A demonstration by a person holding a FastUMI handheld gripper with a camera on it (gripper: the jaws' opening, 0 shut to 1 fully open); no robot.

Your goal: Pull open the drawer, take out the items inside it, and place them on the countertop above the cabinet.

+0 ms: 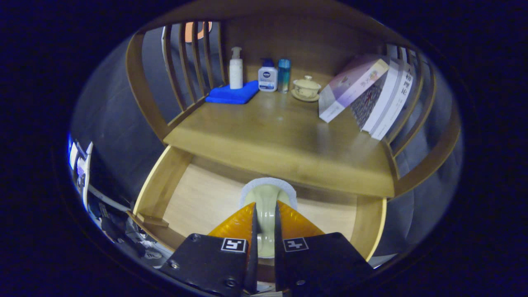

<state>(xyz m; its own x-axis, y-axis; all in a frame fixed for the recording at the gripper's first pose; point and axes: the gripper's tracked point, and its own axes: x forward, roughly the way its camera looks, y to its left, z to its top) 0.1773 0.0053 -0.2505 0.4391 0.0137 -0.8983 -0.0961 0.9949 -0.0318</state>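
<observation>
My gripper is shut on a pale green ceramic piece with a white rim; both fingers press its sides, and it is held edge-on over the drawer. The wooden drawer stands pulled open below the fingers, and its light floor shows on both sides of the piece. Whatever lies in the drawer straight under the fingers is hidden. Beyond the piece, the wooden countertop runs above the drawer.
At the back of the countertop stand a white pump bottle on a blue cloth, a white-and-blue bottle, a blue bottle and a lidded tea bowl. Books lean at the right. Slatted wooden rails close both sides.
</observation>
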